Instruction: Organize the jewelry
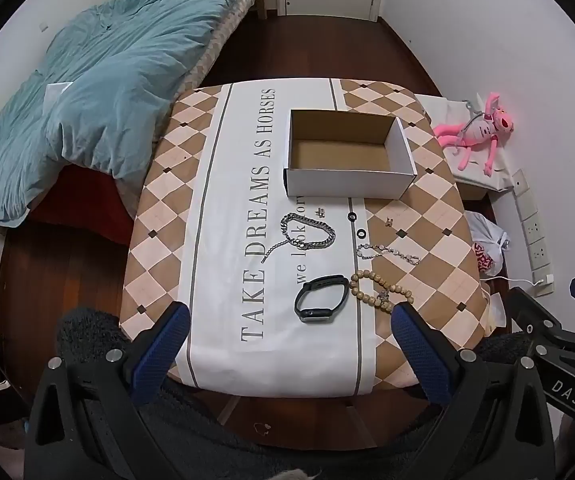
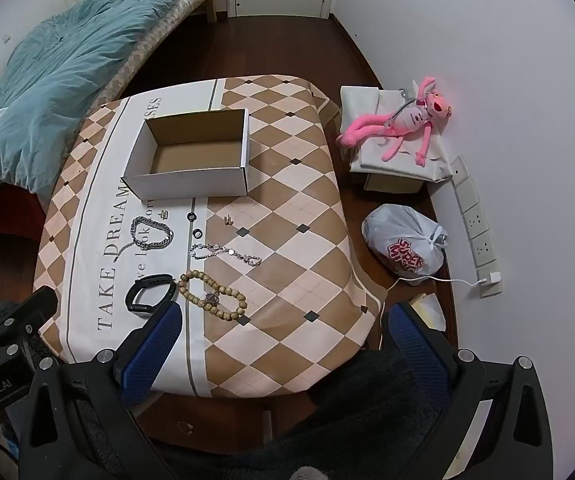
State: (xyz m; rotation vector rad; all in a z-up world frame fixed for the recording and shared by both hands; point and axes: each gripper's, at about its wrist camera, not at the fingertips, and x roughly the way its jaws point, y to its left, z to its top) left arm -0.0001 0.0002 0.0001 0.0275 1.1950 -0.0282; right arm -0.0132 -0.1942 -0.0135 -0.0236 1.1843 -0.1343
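Observation:
An empty white cardboard box [image 1: 349,150] [image 2: 191,156] stands open at the far side of the table. Nearer lie a silver chain bracelet [image 1: 307,232] [image 2: 152,234], a thin silver bracelet [image 1: 387,252] [image 2: 225,254], a wooden bead bracelet [image 1: 381,290] [image 2: 212,292], a black smart band [image 1: 321,298] [image 2: 150,289], two black rings [image 1: 357,225] [image 2: 194,224] and small earrings [image 1: 388,222] [image 2: 228,220]. My left gripper [image 1: 289,344] is open above the table's near edge, close to the band. My right gripper [image 2: 283,344] is open above the near right corner.
The table [image 1: 167,208] wears a checked cloth with printed words. A bed with a blue duvet [image 1: 99,80] is at the left. A pink plush toy [image 2: 403,120], a tied plastic bag [image 2: 405,240] and a power strip [image 2: 475,220] lie on the floor at the right.

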